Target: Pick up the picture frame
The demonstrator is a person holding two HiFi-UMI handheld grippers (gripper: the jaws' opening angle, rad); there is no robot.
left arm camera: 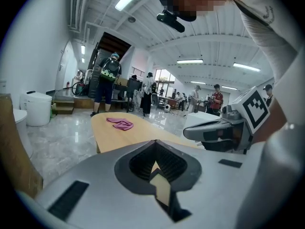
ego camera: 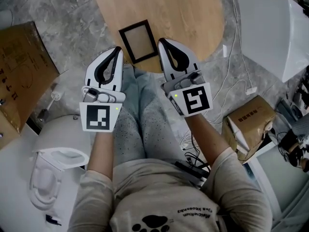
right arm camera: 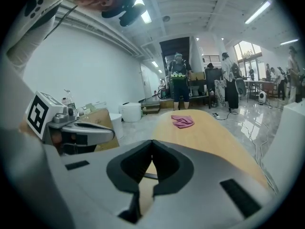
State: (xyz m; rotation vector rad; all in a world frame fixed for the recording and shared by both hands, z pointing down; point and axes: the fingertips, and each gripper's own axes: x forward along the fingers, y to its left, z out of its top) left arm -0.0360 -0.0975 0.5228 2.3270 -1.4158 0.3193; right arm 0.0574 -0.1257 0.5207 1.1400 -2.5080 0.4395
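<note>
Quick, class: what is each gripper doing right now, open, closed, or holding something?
Left gripper: jaws closed, holding nothing.
Right gripper: jaws closed, holding nothing.

Picture frame (ego camera: 139, 41): thin black rectangular border, wood-brown inside. It lay flat on the wooden table (ego camera: 183, 8), just in from the near edge, turned slightly askew to that edge.

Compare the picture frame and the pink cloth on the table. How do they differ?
The picture frame is dark and rectangular; the pink cloth is a crumpled heap. The picture frame lies at the table's near edge; the pink cloth lies farther along it. Both rest on the wooden table.
</note>
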